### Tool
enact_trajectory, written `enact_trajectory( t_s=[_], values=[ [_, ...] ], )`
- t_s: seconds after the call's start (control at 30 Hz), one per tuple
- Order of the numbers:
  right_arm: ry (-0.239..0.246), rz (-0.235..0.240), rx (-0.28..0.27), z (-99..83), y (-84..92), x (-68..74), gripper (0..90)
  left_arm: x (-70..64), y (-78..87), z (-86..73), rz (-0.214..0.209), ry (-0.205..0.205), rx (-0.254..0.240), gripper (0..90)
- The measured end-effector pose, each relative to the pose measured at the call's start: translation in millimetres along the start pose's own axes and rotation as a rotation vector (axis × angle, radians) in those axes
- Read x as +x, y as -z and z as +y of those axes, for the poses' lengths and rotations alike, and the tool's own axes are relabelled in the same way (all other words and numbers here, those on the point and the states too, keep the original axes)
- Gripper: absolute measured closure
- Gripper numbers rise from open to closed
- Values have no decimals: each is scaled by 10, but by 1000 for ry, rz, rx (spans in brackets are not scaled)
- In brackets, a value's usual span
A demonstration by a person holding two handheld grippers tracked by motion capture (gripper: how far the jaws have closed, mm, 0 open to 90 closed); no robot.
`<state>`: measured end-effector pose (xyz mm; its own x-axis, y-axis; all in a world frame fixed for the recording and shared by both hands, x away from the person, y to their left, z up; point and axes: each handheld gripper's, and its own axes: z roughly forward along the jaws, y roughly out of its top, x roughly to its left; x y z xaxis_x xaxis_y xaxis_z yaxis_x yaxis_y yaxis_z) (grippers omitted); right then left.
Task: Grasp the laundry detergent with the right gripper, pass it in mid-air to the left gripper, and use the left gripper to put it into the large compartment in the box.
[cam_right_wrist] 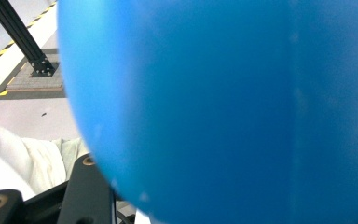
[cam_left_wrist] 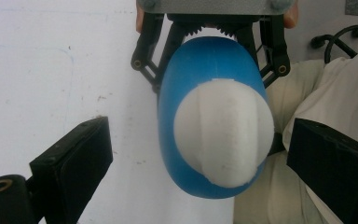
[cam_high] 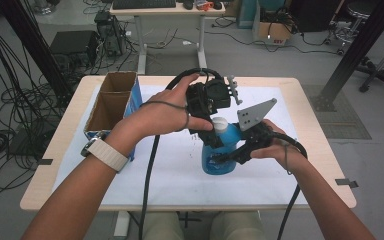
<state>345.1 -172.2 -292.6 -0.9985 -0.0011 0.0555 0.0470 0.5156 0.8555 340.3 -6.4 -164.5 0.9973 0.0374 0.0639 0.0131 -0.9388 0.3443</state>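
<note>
Blue smooth plastic bottle (cam_high: 220,152), rounded oval body, white ribbed cap (cam_high: 220,123), printed label low on its front. It stands upright near the middle of the table (cam_high: 300,90), on a white sheet (cam_high: 175,175) with faint scuffs and pen marks.

Right gripper (cam_high: 240,152), black with a grey three-cornered plate on top, comes in from the side and is clamped on the bottle body. Left gripper (cam_high: 207,125), black, sits above the cap, pointing down; jaws apart, pads on either side of the cap, not touching it. Black cable trails from each.

Brown corrugated cardboard box (cam_high: 111,100) with two open compartments and a blue side panel, on the left part of the table, well apart from the bottle. Table has a pale wood edge with rounded corners. White watch strap (cam_high: 105,152) on left wrist.

High view gives the layout: both hands, box, floor cables, a second desk behind.

Left gripper view looks straight down on the cap (cam_left_wrist: 223,133): matte, slightly dusty, with a seam line, blue shoulders (cam_left_wrist: 205,60) around it, the right gripper's linkage (cam_left_wrist: 214,32) pinching the body beyond, and pale trousers past the table edge.

Right gripper view is nearly all blurred glossy blue bottle wall (cam_right_wrist: 223,107) close up; one black jaw at lower left against it, plus grey floor with yellow-black tape and a black frame post.
</note>
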Motion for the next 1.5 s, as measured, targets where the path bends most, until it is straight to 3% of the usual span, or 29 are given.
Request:
enact_trajectory(
  t_s=[1.5],
  values=[
    [-2,-6,6,-10,11,2,423,-18,16,14,10,0,-7,70]
  ],
)
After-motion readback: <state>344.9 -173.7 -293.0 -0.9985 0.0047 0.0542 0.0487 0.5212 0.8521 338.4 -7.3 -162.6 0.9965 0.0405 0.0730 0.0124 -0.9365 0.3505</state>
